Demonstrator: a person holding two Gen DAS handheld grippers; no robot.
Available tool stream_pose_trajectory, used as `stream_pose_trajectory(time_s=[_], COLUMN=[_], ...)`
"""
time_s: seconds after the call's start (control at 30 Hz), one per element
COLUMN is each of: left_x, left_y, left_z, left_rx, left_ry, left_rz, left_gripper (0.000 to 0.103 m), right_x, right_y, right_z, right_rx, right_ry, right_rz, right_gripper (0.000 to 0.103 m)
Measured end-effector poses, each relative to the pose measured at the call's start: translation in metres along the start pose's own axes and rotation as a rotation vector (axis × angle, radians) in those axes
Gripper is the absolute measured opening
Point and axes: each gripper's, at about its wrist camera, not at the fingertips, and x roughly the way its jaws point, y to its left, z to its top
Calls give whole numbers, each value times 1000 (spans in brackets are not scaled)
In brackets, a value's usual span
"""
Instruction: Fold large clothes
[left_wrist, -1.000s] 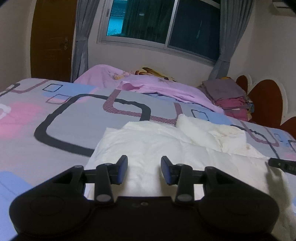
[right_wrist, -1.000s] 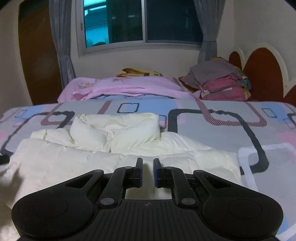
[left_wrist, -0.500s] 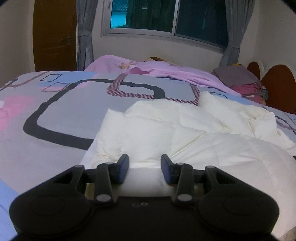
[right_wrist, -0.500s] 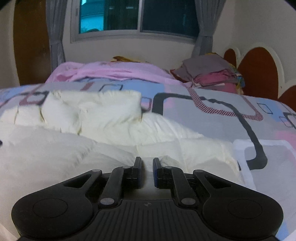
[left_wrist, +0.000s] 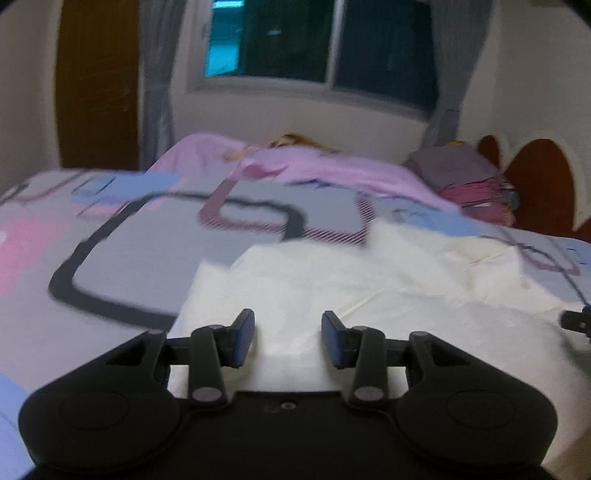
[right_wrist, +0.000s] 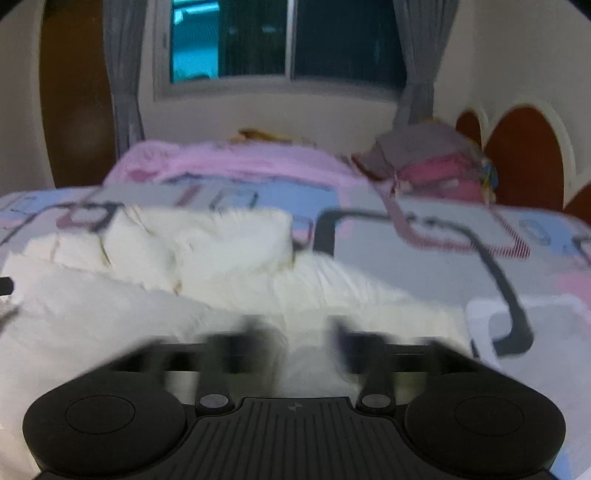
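A puffy white garment (left_wrist: 369, 291) lies spread on the patterned bed sheet (left_wrist: 147, 266), with bunched folds toward its far side (right_wrist: 207, 251). My left gripper (left_wrist: 288, 332) hovers over the garment's near left edge. It is open, its blue pads bare, with cloth only below the gap. My right gripper (right_wrist: 303, 343) is over the garment's near right part. Its blurred jaws are opening, with white cloth seen between them but not pinched. A dark tip of the right gripper (left_wrist: 576, 323) shows at the left wrist view's right edge.
A pink blanket (right_wrist: 229, 162) is heaped at the far side of the bed. A stack of folded clothes (right_wrist: 432, 162) sits by the brown headboard (right_wrist: 524, 155). Behind are a window (right_wrist: 288, 40), grey curtains and a brown door (left_wrist: 96, 85).
The right gripper's jaws, nearly shut on the cloth before, have sprung apart and are smeared by motion. The left gripper keeps the same gap; its view has shifted and blurred.
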Motion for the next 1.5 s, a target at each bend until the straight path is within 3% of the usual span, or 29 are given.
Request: stream_pose_trajectory(time_s=[0.1,0.3,0.47,0.73,0.83,1.0,1.07,1.1,1.5], left_x=[-9,-23,-10,-2,-8,-27,-30,-32,-15], left_y=[-14,-40,-39,-36,-36,-33,-36,-36,-23], left_z=[2,-30,-50,-50,-47,-40,-39,-40,-55], left_rx=[-3,48,68,76,91,71,82,84,102], left_ry=[4,56,113,141,138,92,85,83,139], left_rz=[-50,-122,-99,-80,-81,-107,-117,-121,-129], left_gripper=[40,41,44,43,41,44,44,44,49], right_x=[-14,-24,-23,-19,-24,-44,-41,-38,-21], right_y=[9,17,9,5,4,6,8,8,9], right_z=[-1,-25,-45,-49,-46,-31,-27,-27,-48], right_rx=[-14,-23,0,51,57,78,90,109,93], right_ry=[-24,41,105,155,155,79,94,104,176], right_rz=[7,16,-15,-32,-41,-33,-11,1,-89], right_gripper=[72,69,66,66,66,65,28,25,25])
